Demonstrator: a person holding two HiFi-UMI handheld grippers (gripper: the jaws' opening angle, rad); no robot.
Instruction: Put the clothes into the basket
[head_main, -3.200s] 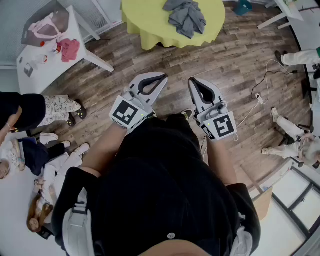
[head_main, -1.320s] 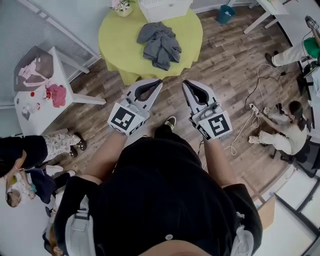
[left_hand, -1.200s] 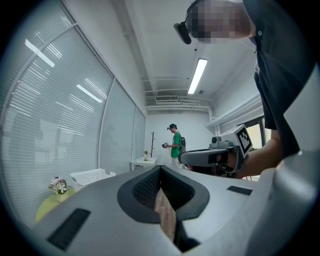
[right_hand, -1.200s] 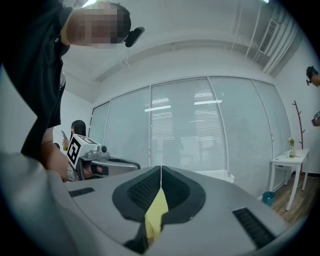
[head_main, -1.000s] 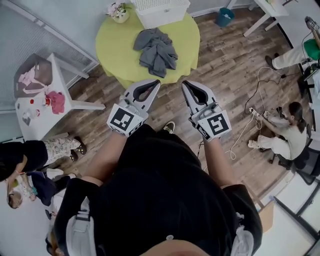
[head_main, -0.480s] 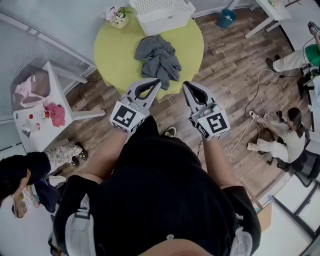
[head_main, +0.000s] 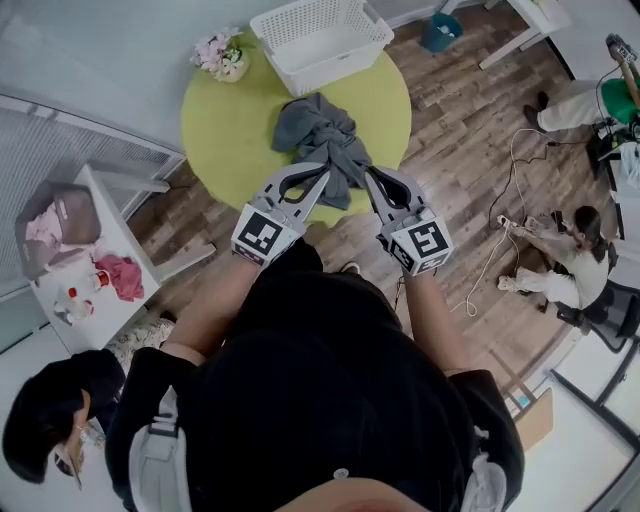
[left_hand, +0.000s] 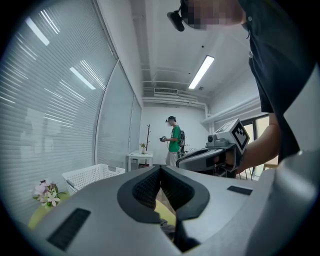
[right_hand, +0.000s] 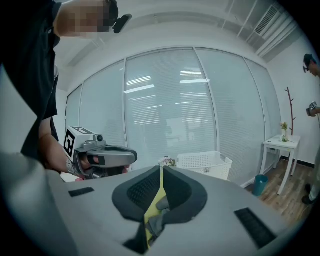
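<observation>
- Left gripper (head_main: 322, 173): smooth grey moulded shell, rounded like a beak; black pads (left_hand: 147, 187) with a fine ribbed grain; jaws closed tip to tip with only a curved hollow behind the tips; nothing gripped.
- Right gripper (head_main: 369, 173): same grey shell and grainy black pads (right_hand: 137, 192); jaws shut to a thin slit and empty; only yellow-green cloth and a scrap of grey fabric visible through the slit, lower down.
- Marker cube (head_main: 262, 232) on the back of the left gripper: white, hard-edged, printed with black squares; a matching one on the right gripper.
- Clothes (head_main: 322, 130): soft grey heap, crumpled into thick folds, right ahead of and under both sets of tips; touching them or not, impossible to tell.
- Table (head_main: 225, 130): round, draped in a smooth yellow-green cloth, below and ahead of both grippers.
- Basket (head_main: 300, 72): white plastic, rectangular with rounded corners, lattice walls, open top; beyond the clothes from the grippers, at the table's far edge, apart from the heap.
- Flowers (head_main: 218, 55): small pale pink and white bunch, ahead and left of the left gripper, just beside the basket.
- Floor (head_main: 470, 120): brown-grey wood-grain planks, off to the right of the right gripper.
</observation>
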